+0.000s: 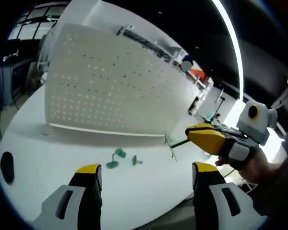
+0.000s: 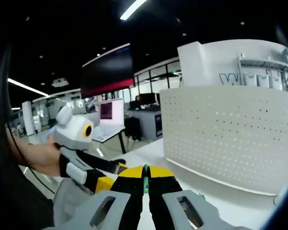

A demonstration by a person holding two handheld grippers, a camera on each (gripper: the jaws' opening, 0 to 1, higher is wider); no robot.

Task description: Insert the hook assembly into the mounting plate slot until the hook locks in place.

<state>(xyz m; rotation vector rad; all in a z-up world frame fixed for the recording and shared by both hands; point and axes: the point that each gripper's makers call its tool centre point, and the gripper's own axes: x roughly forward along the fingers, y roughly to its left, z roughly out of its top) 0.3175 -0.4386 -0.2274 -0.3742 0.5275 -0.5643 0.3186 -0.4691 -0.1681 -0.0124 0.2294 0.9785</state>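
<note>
Open-plan workshop, dark ceiling with strip lights, desks and screens far behind; a round white table [image 1: 134, 191] carries an upright white perforated mounting plate [image 1: 115, 86], standing ahead of both grippers. Right gripper [image 2: 145, 184]: jaws closed together on a thin green hook assembly [image 2: 145, 179], seen edge-on between the tips; in the left gripper view that hook [image 1: 175, 143] sticks out ahead of the right gripper, near the plate's lower corner but not touching it. Left gripper [image 1: 146, 172]: jaws wide apart, holding nothing, hovering over the table. Small green hook pieces [image 1: 119, 158] lie loose on the table just ahead of the left gripper's jaws, short of the plate. Risk, as judged: the hook is slim and pinched at one end, so it could twist in the jaws when pressed against a slot; the plate looks free-standing and may slide or tip under the push with the left gripper not bracing it. Slot alignment cannot be told at this range.
</note>
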